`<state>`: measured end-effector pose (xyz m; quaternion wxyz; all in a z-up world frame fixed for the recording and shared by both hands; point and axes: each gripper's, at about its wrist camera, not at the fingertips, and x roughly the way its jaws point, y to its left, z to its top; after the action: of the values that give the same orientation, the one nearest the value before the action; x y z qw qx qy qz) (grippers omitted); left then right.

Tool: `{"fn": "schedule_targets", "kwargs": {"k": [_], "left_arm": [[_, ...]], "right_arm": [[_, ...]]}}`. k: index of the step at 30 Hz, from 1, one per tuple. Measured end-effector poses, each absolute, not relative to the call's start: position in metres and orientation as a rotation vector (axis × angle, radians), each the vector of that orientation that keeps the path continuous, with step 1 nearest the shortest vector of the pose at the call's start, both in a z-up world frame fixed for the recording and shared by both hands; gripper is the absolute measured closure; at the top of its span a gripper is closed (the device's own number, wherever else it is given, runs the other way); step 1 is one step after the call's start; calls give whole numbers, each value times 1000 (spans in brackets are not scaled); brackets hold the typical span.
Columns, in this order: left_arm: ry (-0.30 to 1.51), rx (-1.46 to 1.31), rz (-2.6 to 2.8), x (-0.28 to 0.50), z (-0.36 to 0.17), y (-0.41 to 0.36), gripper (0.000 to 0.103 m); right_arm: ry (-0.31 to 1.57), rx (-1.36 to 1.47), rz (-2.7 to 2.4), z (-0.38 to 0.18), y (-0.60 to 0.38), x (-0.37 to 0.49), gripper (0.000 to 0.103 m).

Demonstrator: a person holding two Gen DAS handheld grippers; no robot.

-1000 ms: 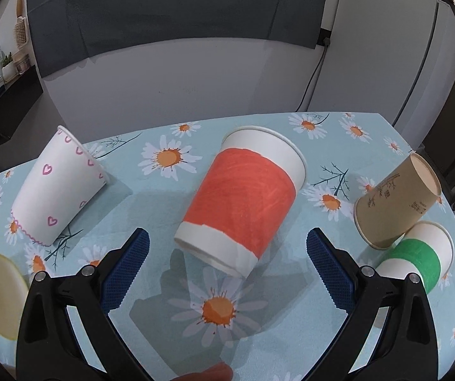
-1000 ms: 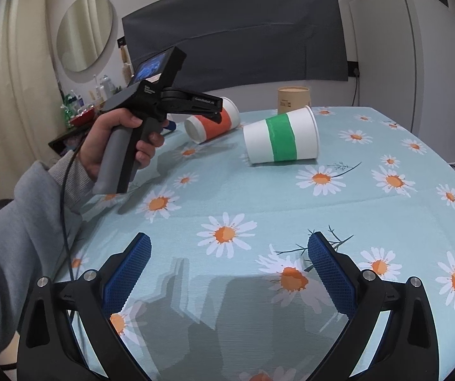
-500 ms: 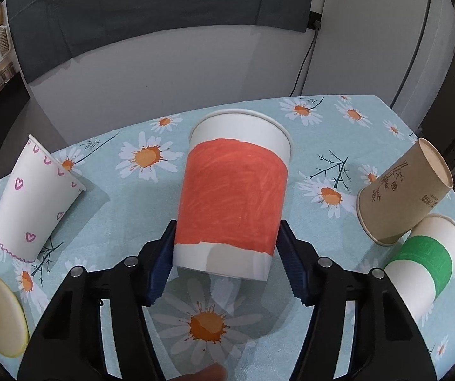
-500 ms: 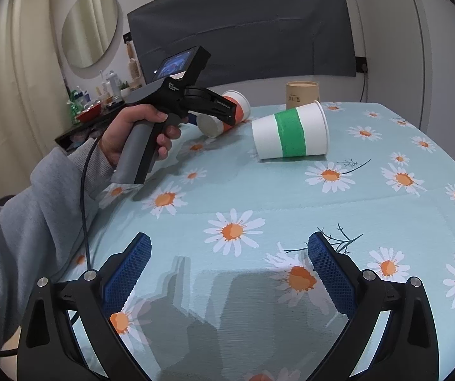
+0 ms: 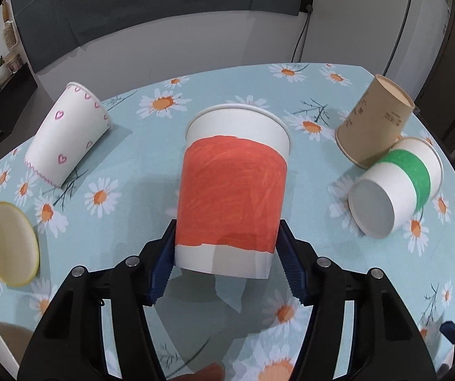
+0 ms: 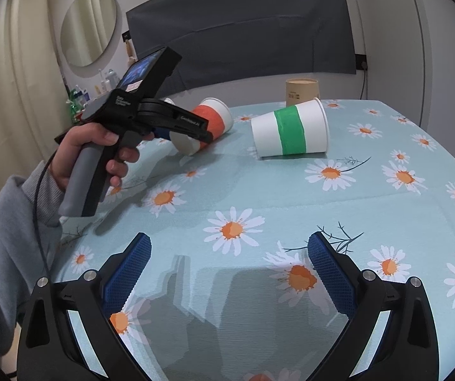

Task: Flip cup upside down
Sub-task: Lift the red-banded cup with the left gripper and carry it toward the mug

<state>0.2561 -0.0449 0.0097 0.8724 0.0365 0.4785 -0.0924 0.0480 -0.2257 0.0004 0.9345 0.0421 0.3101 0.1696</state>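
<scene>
Left hand (image 6: pixel 92 146) grips its handle, levelled over the worktop (image 6: pixel 291 197). Left tool (image 5: pixel 226 262) clamped on orange cup (image 5: pixel 232 190) base. Right tool (image 6: pixel 227 266) spread apart, holding nothing.

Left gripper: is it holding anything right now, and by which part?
Yes. The left gripper is shut on the orange-banded cup, its fingers clamped on opposite sides near the closed base. The right gripper is open, holding nothing.

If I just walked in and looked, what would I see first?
First, the orange cup, gripped near its base by the left gripper and tipped over the daisy tablecloth. Next, the green-striped cup lying on its side, touching the brown cup that leans beside it. The right gripper hangs open, holding nothing.
</scene>
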Motion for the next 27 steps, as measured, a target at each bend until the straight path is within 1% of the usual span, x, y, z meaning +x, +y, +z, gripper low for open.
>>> {"fn": "schedule_targets", "kwargs": {"k": [7, 14, 27], "left_arm": [[1029, 84, -245, 201, 10, -27, 42], [1002, 152, -242, 138, 9, -16, 42], [999, 168, -272, 69, 9, 8, 42]], "right_arm": [[645, 88, 340, -1, -225, 50, 8], [644, 93, 340, -1, -226, 49, 8], [655, 91, 327, 0, -225, 49, 8]]}}
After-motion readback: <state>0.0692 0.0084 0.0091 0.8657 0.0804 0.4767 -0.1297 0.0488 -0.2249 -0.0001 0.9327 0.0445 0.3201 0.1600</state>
